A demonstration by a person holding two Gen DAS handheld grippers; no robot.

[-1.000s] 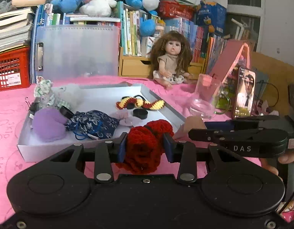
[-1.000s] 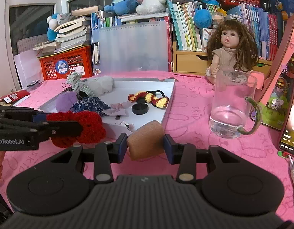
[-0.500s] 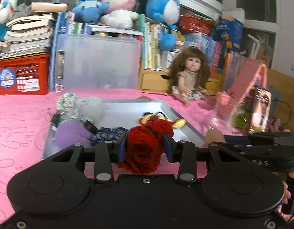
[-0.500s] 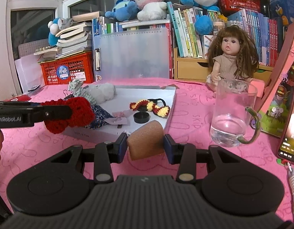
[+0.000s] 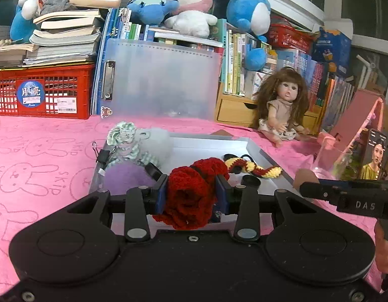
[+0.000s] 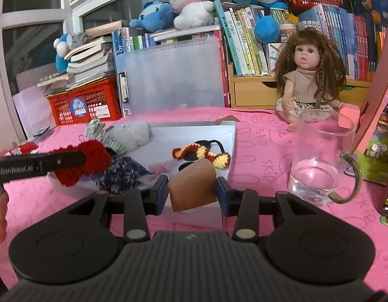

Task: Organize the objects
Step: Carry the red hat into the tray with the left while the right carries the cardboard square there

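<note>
We take this for a home, most likely a child's room or play corner: plush toys [image 5: 191, 7] sit on crammed rows of books [image 6: 246, 42], and a long-haired doll [image 6: 307, 75] leans by a small wooden drawer unit [image 6: 251, 93]. A pink cloth printed with rabbits [image 5: 35, 156] covers the table, beside a red crate [image 5: 43, 90] under stacked books.
</note>
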